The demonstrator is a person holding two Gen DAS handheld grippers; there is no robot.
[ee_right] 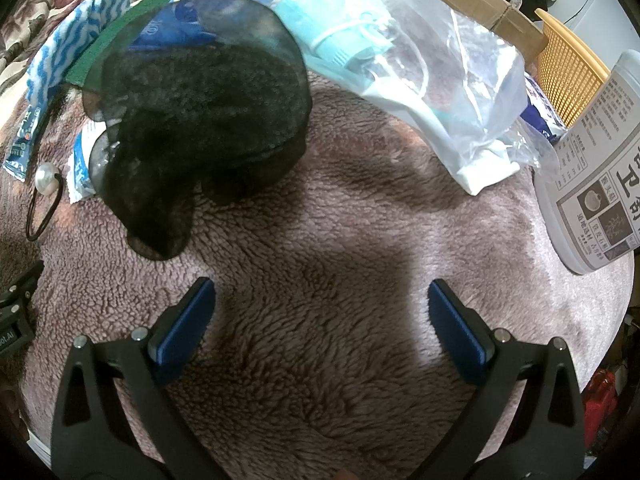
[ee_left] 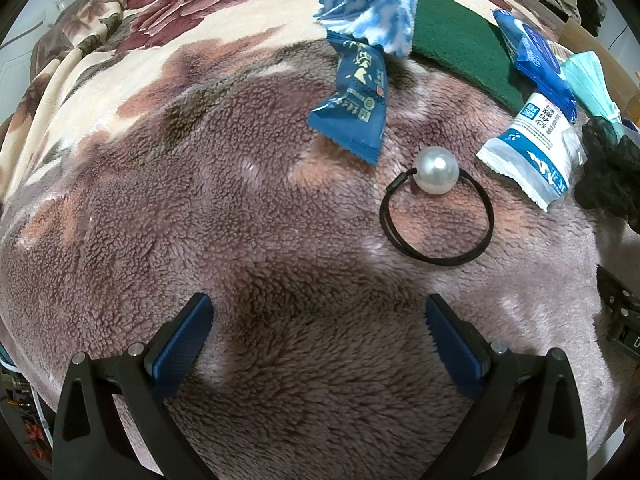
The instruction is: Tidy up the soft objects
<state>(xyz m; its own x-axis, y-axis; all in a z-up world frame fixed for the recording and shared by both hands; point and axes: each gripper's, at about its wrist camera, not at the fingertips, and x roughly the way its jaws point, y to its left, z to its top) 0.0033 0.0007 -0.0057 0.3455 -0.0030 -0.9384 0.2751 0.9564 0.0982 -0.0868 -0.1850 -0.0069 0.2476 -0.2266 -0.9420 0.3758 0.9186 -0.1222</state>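
Soft items lie on a fleece floral blanket (ee_left: 200,200). In the left wrist view my open, empty left gripper (ee_left: 318,320) hovers short of a black hair tie with a pearl (ee_left: 436,216), a blue snack packet (ee_left: 352,104), a white-blue packet (ee_left: 528,152), a blue-white cloth (ee_left: 372,0) and a green pad (ee_left: 456,48). In the right wrist view my open, empty right gripper (ee_right: 322,306) sits below a black mesh scrunchie (ee_right: 200,120) and a clear bag holding a teal face mask (ee_right: 420,60).
A white canister with printed label (ee_right: 596,168) stands at the right. A yellow mesh basket (ee_right: 568,60) and a cardboard box (ee_right: 480,4) sit behind it. A blue wipes pack (ee_left: 536,56) lies past the green pad. The blanket's edge drops off at right.
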